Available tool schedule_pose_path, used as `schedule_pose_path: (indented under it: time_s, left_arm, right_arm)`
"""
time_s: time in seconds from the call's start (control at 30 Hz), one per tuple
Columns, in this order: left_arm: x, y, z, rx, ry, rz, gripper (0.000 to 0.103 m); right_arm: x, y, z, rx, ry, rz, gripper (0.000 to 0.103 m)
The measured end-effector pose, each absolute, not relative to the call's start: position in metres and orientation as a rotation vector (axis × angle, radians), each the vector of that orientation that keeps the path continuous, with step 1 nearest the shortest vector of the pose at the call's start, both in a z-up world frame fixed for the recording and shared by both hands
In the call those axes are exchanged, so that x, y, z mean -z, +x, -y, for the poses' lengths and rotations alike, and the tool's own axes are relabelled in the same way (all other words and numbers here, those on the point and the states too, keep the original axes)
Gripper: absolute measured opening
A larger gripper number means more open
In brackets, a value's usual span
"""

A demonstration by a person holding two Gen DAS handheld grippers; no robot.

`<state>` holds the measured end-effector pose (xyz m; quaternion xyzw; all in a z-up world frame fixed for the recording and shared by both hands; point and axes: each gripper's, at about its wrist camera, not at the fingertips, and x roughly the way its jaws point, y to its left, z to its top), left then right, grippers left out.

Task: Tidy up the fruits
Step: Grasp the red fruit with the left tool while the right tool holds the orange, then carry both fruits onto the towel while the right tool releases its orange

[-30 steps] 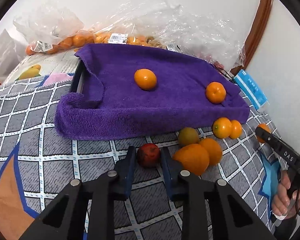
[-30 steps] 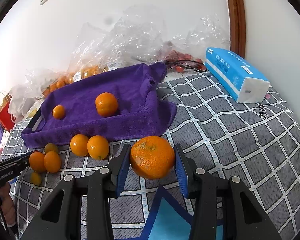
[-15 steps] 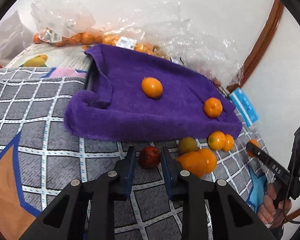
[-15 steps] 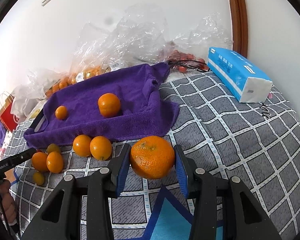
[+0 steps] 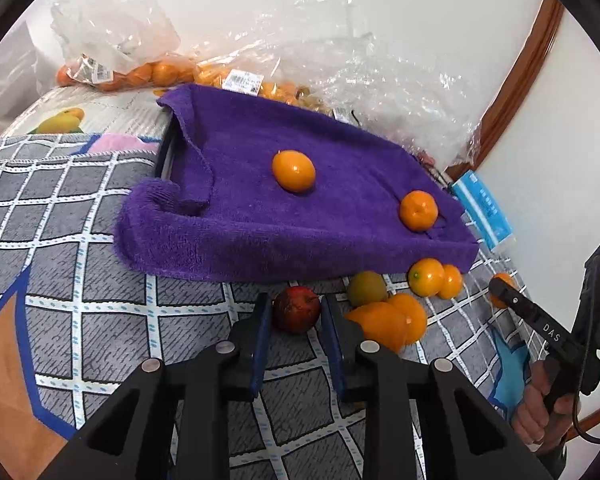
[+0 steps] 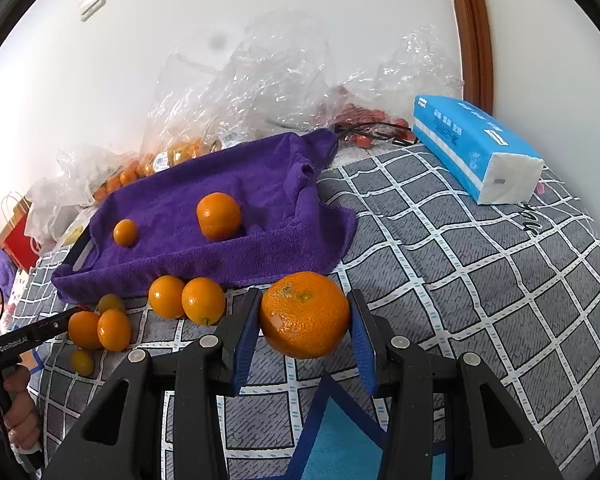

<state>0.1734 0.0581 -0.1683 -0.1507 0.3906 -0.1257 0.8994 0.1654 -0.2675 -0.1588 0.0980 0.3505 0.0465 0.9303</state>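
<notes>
Since a second ago my left view has rolled, so the purple towel (image 5: 300,208) now lies slanted across it; both grips are unchanged. My left gripper (image 5: 296,314) is narrowed onto a small dark-red fruit (image 5: 296,309), blue pads touching its two sides, the fruit just beside the towel's near edge. My right gripper (image 6: 305,316) holds a large orange (image 6: 305,314) with dimpled, mottled rind, clamped between its pads above the quilt.

Containers. The towel drapes over a dark tray (image 5: 168,150), of which only a rim and handle show at the left end; the plush cloth sags into a shallow hollow. Two fruits lie in it, well apart: a smooth oval one (image 5: 293,171) near the middle and a round mandarin (image 5: 418,211) toward the right end. Crinkled clear plastic bags (image 5: 360,76) against the wall hold more small orange fruit and carry price labels. A blue tissue pack (image 6: 472,144) lies beyond the towel's right end.

Edges and room. Loose fruit crowds the strip along the towel's near edge: a greenish-yellow one (image 5: 367,288), a glossy pair (image 5: 426,277), and two oranges touching (image 5: 388,322) right beside my left gripper. The quilt (image 6: 480,280), grey with a white grid, is bare to the right of my right gripper. The wall behind closes the far side.
</notes>
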Motion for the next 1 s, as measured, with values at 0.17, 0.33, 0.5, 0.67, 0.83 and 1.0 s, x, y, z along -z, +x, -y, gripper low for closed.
schedule_pose_path:
  time_s: [0.17,0.33,0.5,0.67,0.83,1.0]
  left_arm:
    - [0.164,0.166,-0.061,0.246,-0.329,-0.772,0.024]
    - [0.157,0.159,-0.064,0.213,-0.323,-0.714,0.024]
    - [0.154,0.157,-0.07,0.178,-0.337,-0.69,0.024]
    - [0.15,0.153,-0.073,0.166,-0.343,-0.658,0.024]
    - [0.144,0.149,-0.075,0.156,-0.343,-0.627,0.024]
    - [0.129,0.147,-0.08,0.141,-0.353,-0.612,0.024]
  right_arm:
    - [0.157,0.162,0.268,-0.096,0.203,-0.698,0.043]
    - [0.153,0.157,0.267,-0.093,0.2,-0.663,0.043]
    - [0.152,0.153,0.27,-0.087,0.211,-0.64,0.043]
    - [0.151,0.152,0.275,-0.078,0.24,-0.629,0.043]
    - [0.146,0.149,0.277,-0.111,0.303,-0.615,0.043]
    - [0.123,0.152,0.269,-0.118,0.287,-0.598,0.043]
